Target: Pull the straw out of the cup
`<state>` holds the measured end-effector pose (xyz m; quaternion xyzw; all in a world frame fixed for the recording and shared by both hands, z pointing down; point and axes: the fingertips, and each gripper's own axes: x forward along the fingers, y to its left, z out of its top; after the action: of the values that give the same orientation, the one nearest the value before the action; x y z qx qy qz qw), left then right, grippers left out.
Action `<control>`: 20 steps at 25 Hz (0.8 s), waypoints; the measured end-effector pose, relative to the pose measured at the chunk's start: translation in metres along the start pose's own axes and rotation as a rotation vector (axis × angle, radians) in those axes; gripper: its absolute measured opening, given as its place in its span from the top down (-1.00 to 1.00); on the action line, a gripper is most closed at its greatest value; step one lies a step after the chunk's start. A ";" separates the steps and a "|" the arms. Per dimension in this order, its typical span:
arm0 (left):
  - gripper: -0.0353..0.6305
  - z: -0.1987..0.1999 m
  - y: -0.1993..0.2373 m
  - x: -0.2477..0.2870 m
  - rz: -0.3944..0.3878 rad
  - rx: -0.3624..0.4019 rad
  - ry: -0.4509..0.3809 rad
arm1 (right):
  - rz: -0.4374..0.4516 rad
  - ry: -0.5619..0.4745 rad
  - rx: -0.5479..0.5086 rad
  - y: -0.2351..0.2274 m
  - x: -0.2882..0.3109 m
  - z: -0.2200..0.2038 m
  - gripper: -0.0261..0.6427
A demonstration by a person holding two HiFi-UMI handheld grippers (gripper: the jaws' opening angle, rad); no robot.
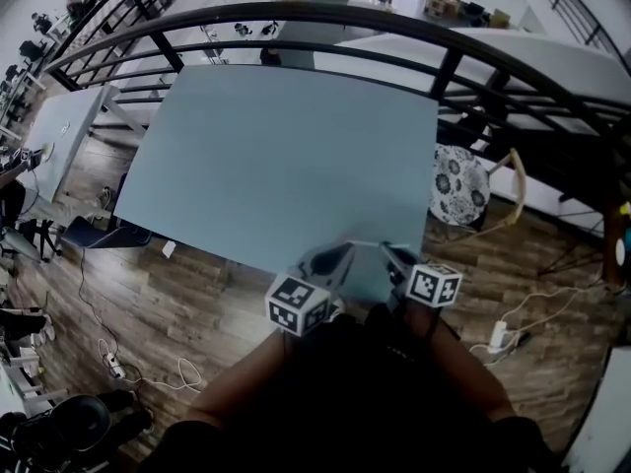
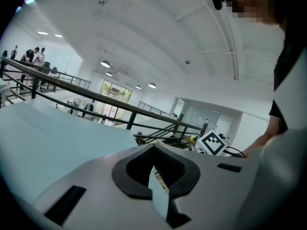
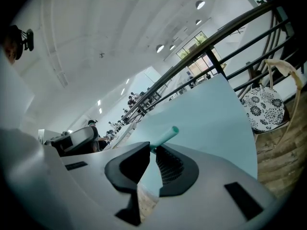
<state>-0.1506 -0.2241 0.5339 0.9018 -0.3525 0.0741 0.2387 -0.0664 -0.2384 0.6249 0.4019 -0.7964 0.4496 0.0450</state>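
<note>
A short teal straw (image 3: 168, 133) sticks out past the tips of my right gripper (image 3: 152, 150), whose jaws are shut on it. In the head view both grippers hang close to the person over the near edge of the pale blue table (image 1: 276, 156). There the right gripper (image 1: 386, 250) points up and left, and the straw (image 1: 367, 243) shows as a thin pale line at its tip. Beside it, the left gripper (image 1: 345, 252) points up and right. The left gripper (image 2: 153, 150) has its pads meeting at the tips with nothing seen between them. No cup shows in any view.
A black metal railing (image 1: 444, 42) runs behind the table. A round patterned stool (image 1: 458, 185) stands off the table's right corner. Cables and a white power strip (image 1: 501, 335) lie on the wood floor at the right. More cables (image 1: 113, 363) lie at the left.
</note>
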 end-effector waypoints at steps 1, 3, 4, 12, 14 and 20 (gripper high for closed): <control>0.86 0.000 -0.001 -0.001 0.000 0.002 -0.007 | -0.002 -0.004 -0.008 0.001 -0.002 0.001 0.77; 0.86 0.002 -0.004 -0.003 0.001 0.001 -0.018 | 0.000 -0.010 -0.022 0.005 -0.008 0.003 0.77; 0.86 0.002 -0.005 -0.003 0.005 -0.003 -0.020 | 0.002 -0.011 -0.031 0.007 -0.011 0.005 0.77; 0.86 0.004 -0.018 -0.014 0.063 -0.004 -0.055 | 0.047 -0.013 -0.058 0.011 -0.025 0.009 0.77; 0.86 0.002 -0.025 -0.019 0.084 -0.012 -0.064 | 0.058 -0.003 -0.062 0.011 -0.030 0.006 0.77; 0.86 -0.018 -0.063 -0.018 0.110 -0.028 -0.061 | 0.115 0.006 -0.100 0.019 -0.061 0.006 0.77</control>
<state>-0.1206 -0.1644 0.5205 0.8794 -0.4097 0.0544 0.2361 -0.0361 -0.2012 0.5820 0.3514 -0.8396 0.4123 0.0413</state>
